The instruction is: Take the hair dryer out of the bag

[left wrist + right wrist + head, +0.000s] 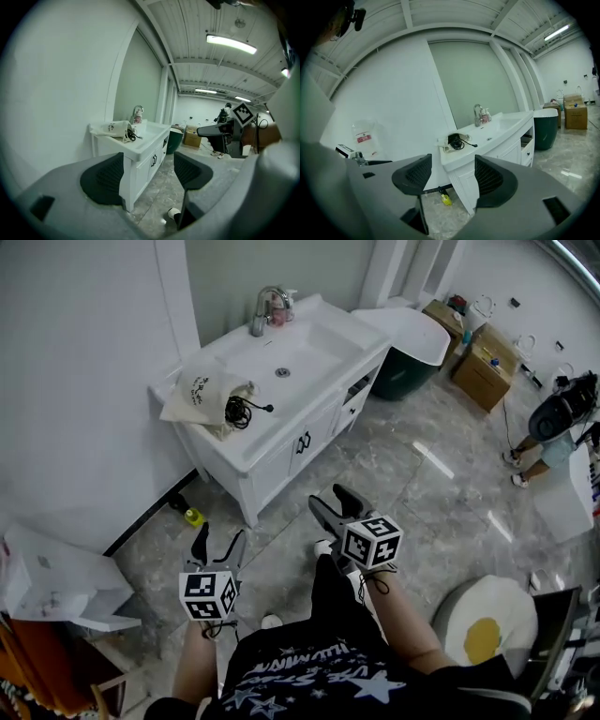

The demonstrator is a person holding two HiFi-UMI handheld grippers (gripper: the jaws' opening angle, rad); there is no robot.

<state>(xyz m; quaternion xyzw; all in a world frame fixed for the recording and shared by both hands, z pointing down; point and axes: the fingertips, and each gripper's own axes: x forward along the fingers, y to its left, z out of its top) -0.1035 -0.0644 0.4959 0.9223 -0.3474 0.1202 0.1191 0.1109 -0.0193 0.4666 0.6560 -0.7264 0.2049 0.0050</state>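
Note:
A cream cloth bag (200,390) lies on the left end of the white vanity counter (281,418). At its mouth the black hair dryer and its coiled cord (240,412) poke out, with the plug lying on the counter. Both grippers hang over the floor, well short of the vanity. My left gripper (218,542) is open with nothing between its jaws, and so is my right gripper (335,506). The left gripper view shows the bag (111,127) and cord (131,136) far beyond the open jaws. The right gripper view has the bag mouth and cord (455,140) between and above its pads (412,176).
A sink with a faucet (266,307) and small bottles takes up the counter's far end. A yellow bottle (194,517) stands on the floor by the vanity's foot. A dark green tub (409,360), cardboard boxes (484,367), another person (555,430) and an egg-shaped cushion (487,624) are to the right.

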